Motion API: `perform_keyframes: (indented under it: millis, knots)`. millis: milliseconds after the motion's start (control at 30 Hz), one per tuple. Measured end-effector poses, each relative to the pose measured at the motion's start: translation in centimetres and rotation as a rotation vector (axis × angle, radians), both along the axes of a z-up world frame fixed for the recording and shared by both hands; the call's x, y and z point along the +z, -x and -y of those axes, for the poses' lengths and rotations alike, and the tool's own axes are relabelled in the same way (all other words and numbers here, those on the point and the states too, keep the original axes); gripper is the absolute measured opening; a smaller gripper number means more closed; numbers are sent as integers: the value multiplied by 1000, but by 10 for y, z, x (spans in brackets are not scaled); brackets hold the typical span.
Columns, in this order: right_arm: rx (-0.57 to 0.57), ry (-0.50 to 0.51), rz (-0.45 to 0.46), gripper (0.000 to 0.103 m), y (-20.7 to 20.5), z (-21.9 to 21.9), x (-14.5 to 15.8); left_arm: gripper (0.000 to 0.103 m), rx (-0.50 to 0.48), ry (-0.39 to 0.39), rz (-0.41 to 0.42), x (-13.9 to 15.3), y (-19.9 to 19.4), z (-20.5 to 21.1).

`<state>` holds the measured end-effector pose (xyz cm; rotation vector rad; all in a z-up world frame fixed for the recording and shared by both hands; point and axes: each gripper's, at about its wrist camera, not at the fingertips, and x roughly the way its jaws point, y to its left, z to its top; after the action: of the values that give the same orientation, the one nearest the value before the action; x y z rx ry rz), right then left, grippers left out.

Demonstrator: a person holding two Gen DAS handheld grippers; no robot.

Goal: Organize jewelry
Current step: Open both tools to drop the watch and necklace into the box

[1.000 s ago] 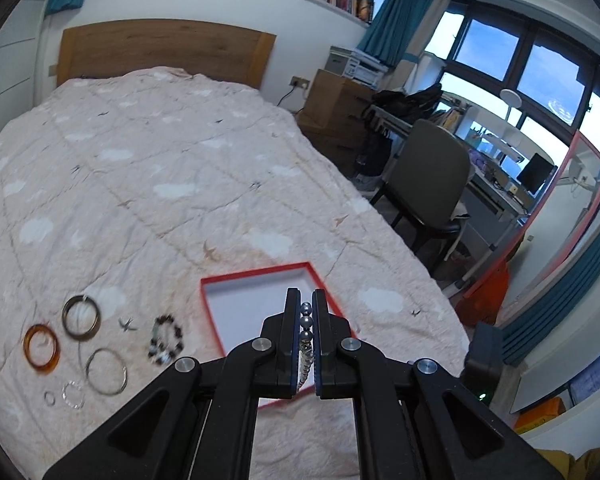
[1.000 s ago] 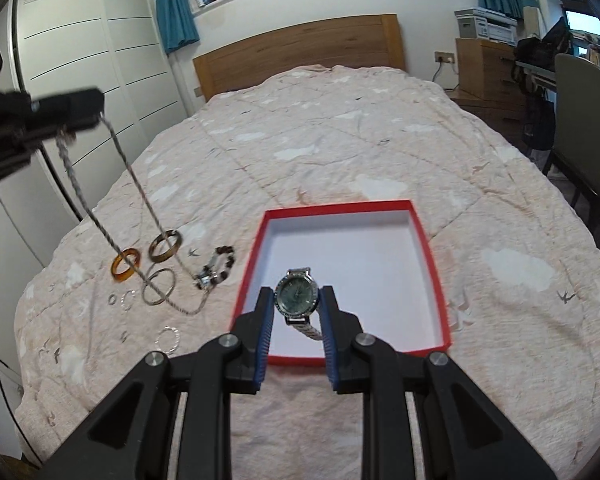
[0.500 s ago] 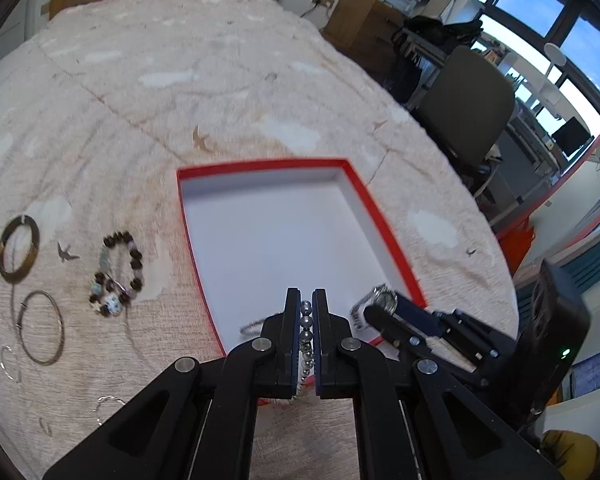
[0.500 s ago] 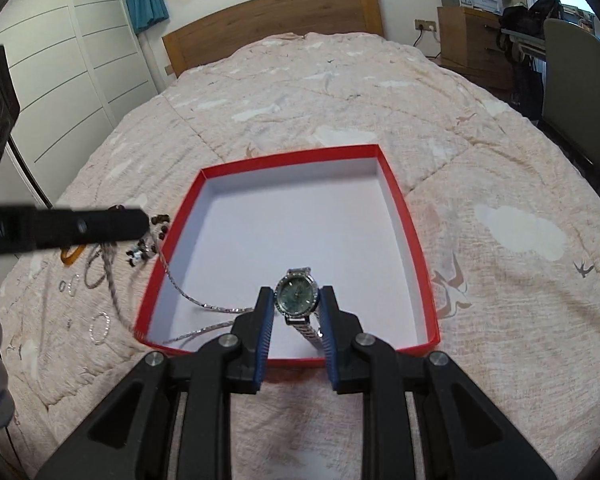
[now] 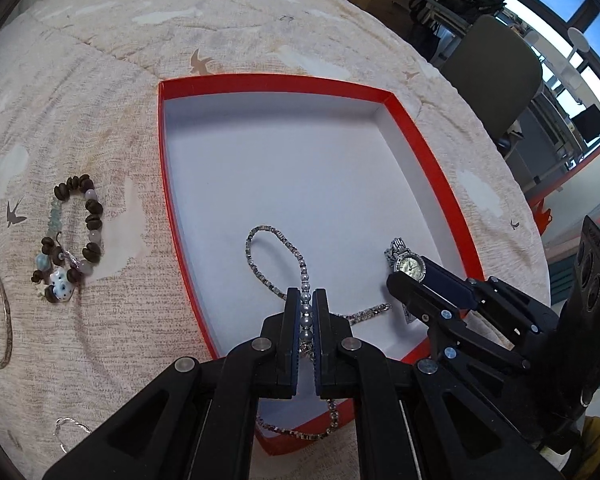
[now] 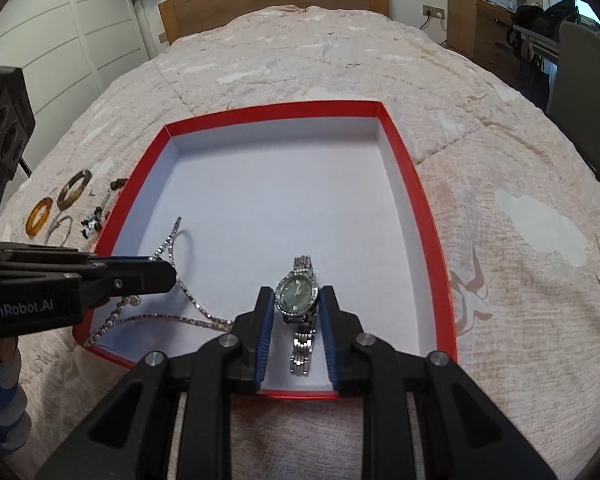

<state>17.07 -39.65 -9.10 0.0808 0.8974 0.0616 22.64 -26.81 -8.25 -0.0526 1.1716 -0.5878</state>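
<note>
A red-rimmed box [image 5: 428,144] [image 6: 412,184] with a white floor lies on the bed. My left gripper [image 5: 306,296] [image 6: 172,274] is shut on a beaded silver necklace [image 5: 260,256] [image 6: 198,314], whose loose loops rest on the box floor near the front left corner. My right gripper [image 6: 296,300] [image 5: 416,268] is shut on a silver wristwatch [image 6: 298,294] [image 5: 410,266] by its round case, low over the box floor at the front right, its strap hanging down to the floor.
Left of the box on the quilt lie a brown bead bracelet [image 5: 72,240], a thin silver bangle [image 5: 2,320], an amber ring [image 6: 38,216] and a brown bangle [image 6: 74,188]. A grey chair [image 5: 492,76] and desk stand right of the bed.
Both grippers have come down toward the box. The necklace, earlier hanging in the air, now lies partly coiled on the box floor. The watch has sunk close to the floor.
</note>
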Motion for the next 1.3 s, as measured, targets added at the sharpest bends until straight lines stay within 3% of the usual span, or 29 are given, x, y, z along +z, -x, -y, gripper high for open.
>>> perform_keyframes:
  millis: [167, 267, 333, 900, 1300]
  knots:
    - [-13, 15, -8, 24, 0, 0, 0, 14, -4, -6, 14, 5, 4, -1]
    - [-32, 12, -5, 37, 4, 3, 4, 28, -4, -11, 25, 10, 6, -6]
    - [-50, 21, 2, 40, 9, 6, 10, 34, -7, -17, 36, 15, 9, -7]
    - [-154, 39, 99, 40, 70, 7, 85, 35, 48, -43, 152, 81, 63, -52]
    - [-93, -2, 174, 40, 122, -55, 126, 35, 156, -104, 232, 116, 139, -133]
